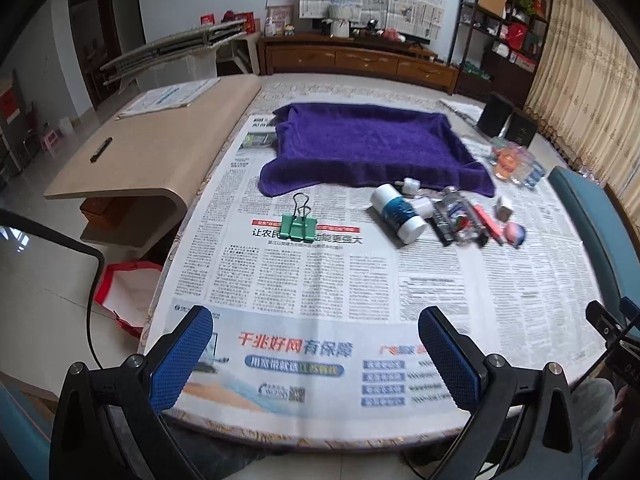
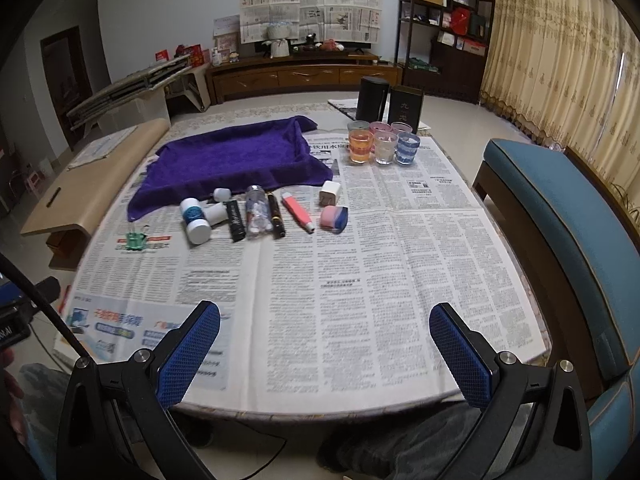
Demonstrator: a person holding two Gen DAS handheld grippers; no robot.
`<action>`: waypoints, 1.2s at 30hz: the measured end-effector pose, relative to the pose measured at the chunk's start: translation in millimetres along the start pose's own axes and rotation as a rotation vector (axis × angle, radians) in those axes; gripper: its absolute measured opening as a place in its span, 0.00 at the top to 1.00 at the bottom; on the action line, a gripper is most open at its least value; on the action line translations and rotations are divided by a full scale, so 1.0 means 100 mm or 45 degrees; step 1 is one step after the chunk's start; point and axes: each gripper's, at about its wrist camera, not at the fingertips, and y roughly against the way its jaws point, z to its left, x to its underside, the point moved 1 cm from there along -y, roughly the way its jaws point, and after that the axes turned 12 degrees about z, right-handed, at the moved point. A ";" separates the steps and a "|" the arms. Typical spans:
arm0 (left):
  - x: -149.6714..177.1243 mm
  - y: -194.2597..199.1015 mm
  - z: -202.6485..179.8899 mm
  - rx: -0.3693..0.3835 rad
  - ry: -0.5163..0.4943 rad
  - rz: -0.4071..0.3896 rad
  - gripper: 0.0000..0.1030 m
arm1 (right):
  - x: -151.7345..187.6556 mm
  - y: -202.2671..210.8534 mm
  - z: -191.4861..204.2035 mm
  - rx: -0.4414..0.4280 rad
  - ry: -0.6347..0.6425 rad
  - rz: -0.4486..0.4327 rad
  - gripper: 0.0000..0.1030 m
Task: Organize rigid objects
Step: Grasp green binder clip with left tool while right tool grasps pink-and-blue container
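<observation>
A row of small objects lies on the newspaper-covered table (image 2: pixel 360 260) in front of a purple towel (image 2: pixel 236 160): a white and teal bottle (image 2: pixel 195 218), a black tube (image 2: pixel 236 220), a clear bottle (image 2: pixel 256 212), a dark pen (image 2: pixel 276 216), a red marker (image 2: pixel 298 212), a white charger (image 2: pixel 330 193) and a pink-blue eraser (image 2: pixel 334 218). A green binder clip (image 1: pixel 298 222) stands apart to the left. My left gripper (image 1: pixel 316 354) is open near the front table edge. My right gripper (image 2: pixel 325 354) is open too, and both hold nothing.
Several coloured glass cups (image 2: pixel 382 144) stand at the back right beside two black boxes (image 2: pixel 390 104). A blue chair (image 2: pixel 568 232) flanks the table's right side. A beige bench (image 1: pixel 152 152) with a black marker runs along the left. A red bag (image 1: pixel 128 292) lies on the floor.
</observation>
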 end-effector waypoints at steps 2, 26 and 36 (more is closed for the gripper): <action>-0.11 -0.19 0.04 -0.011 0.014 0.024 0.00 | -0.09 -0.18 -0.04 0.016 0.016 0.008 0.00; -0.84 -1.54 0.19 0.020 -0.097 0.059 0.23 | -0.81 -1.80 -0.41 -0.101 -0.052 0.210 0.00; -0.80 -1.49 0.19 0.061 -0.169 0.019 0.53 | -0.84 -1.97 -0.32 -0.111 -0.026 0.235 0.00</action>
